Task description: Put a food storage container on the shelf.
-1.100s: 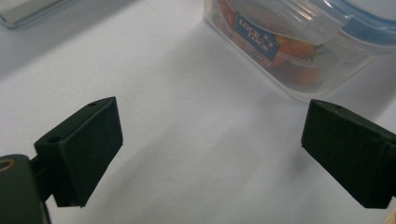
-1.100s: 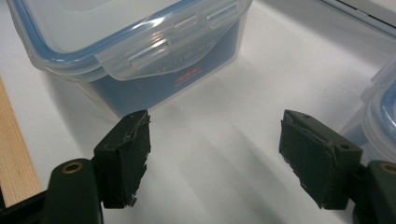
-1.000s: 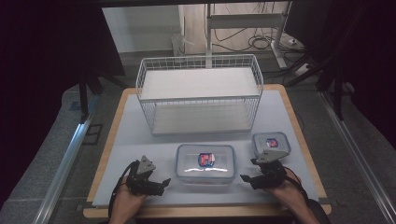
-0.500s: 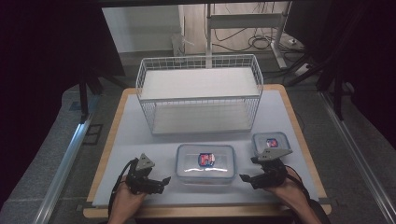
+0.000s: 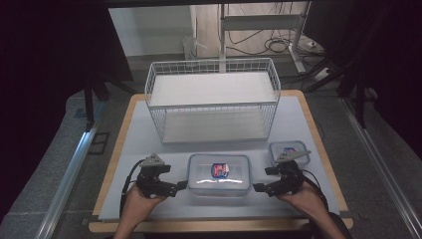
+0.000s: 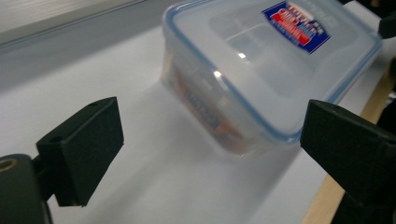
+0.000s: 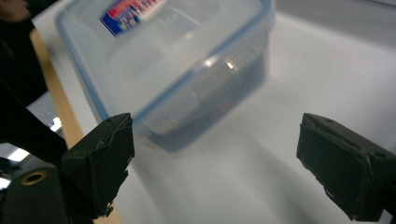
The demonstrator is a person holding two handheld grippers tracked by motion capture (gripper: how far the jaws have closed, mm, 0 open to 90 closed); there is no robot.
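The right gripper (image 5: 263, 185) has just been opening its jaws; they stand wide with nothing between them. The left gripper (image 5: 175, 186) is wide too. Between them sits the big clear plastic box with a blue-rimmed lid (image 5: 219, 174), near the front edge of the white table (image 5: 124, 164). I think both are getting ready to grab its ends. Next, each must slide in and squeeze. A small clear lidded box (image 5: 287, 152) sits close on the right; the white wire basket (image 5: 211, 99) stands well behind.

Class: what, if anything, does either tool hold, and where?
Nothing. The left tool and right tool stand open beside the large container, not touching.
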